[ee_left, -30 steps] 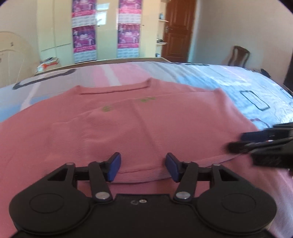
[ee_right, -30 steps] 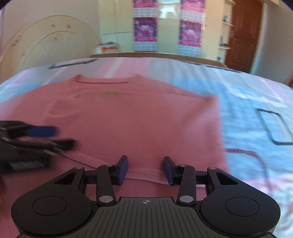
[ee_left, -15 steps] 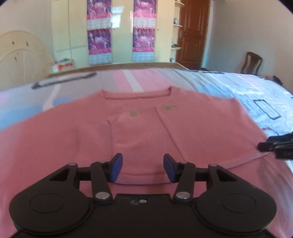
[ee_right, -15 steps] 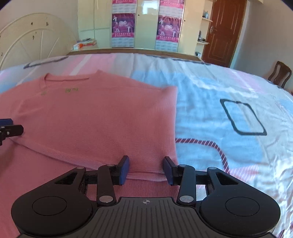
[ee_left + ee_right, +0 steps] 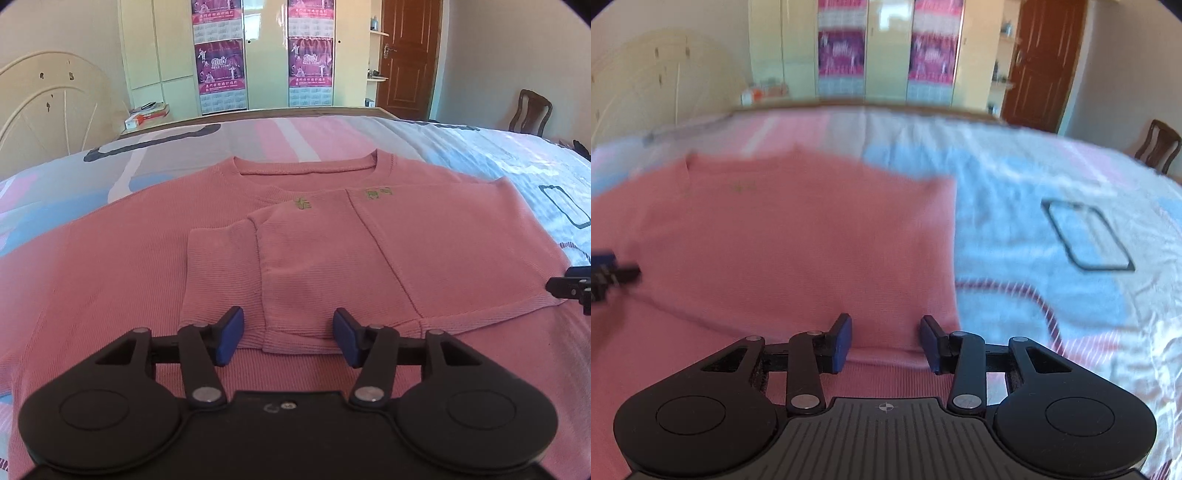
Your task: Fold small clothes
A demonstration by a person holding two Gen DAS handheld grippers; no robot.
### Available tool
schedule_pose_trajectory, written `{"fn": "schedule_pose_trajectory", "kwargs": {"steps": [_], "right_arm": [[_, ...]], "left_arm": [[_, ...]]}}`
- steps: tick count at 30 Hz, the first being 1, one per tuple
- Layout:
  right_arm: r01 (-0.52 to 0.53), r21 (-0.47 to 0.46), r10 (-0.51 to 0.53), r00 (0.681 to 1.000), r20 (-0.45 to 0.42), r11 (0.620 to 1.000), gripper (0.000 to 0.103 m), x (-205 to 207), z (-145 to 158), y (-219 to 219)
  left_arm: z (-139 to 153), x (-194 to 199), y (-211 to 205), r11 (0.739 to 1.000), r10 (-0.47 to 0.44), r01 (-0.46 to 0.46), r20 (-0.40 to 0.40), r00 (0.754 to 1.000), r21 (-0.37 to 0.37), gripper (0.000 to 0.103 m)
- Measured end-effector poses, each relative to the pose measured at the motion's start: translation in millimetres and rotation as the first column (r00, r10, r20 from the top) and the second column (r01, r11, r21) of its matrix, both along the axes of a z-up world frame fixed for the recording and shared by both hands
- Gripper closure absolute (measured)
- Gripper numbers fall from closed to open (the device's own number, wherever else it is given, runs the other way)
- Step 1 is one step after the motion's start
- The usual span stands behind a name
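Observation:
A pink knit sweater [image 5: 369,258] lies flat on the bed, neckline away from me, with both sleeves folded in over the chest. My left gripper [image 5: 288,338] hovers at the near ends of the folded sleeves; its jaws are opening, the cuffs lie between the blue pads [image 5: 231,334], and the pads do not press on them. My right gripper [image 5: 885,343] stands open over the sweater's [image 5: 798,251] right folded edge, fabric below the gap. Each gripper shows at the edge of the other's view: the right gripper [image 5: 570,288] and the left gripper [image 5: 609,273].
The bed sheet [image 5: 1052,229] is pale blue and pink with dark outlined shapes. Beyond the bed stand a cream headboard [image 5: 48,103], a wardrobe with purple posters [image 5: 221,74], a brown door [image 5: 410,51] and a wooden chair [image 5: 532,110].
Both views have swung, so the sweater sits more centred in the left view and further left in the right. The left jaws narrowed slightly, then widened. Each gripper slid toward the edge of the other's view.

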State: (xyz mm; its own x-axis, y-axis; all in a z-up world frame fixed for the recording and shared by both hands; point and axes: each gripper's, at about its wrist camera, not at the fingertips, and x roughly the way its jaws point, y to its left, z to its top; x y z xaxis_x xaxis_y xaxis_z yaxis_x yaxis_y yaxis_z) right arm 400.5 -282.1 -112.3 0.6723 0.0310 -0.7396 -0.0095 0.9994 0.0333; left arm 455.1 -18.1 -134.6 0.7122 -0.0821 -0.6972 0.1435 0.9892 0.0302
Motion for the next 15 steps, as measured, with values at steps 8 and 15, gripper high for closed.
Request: {"fn": "schedule_pose_trajectory", "kwargs": {"steps": [8, 15], "right_arm": [[0.007, -0.005, -0.007, 1.000, -0.011, 1.000, 0.062, 1.0, 2.5, 2.6], [0.041, 0.011, -0.041, 0.999, 0.000, 0.999, 0.061, 5.5, 9.7, 4.2]], "left_arm": [[2.0, -1.1, 9.9, 1.000, 0.008, -0.009, -0.016, 1.000, -0.012, 0.037], [4.0, -26.4, 78.6, 0.983, 0.172, -0.173, -0.022, 0.985, -0.061, 0.036]]}}
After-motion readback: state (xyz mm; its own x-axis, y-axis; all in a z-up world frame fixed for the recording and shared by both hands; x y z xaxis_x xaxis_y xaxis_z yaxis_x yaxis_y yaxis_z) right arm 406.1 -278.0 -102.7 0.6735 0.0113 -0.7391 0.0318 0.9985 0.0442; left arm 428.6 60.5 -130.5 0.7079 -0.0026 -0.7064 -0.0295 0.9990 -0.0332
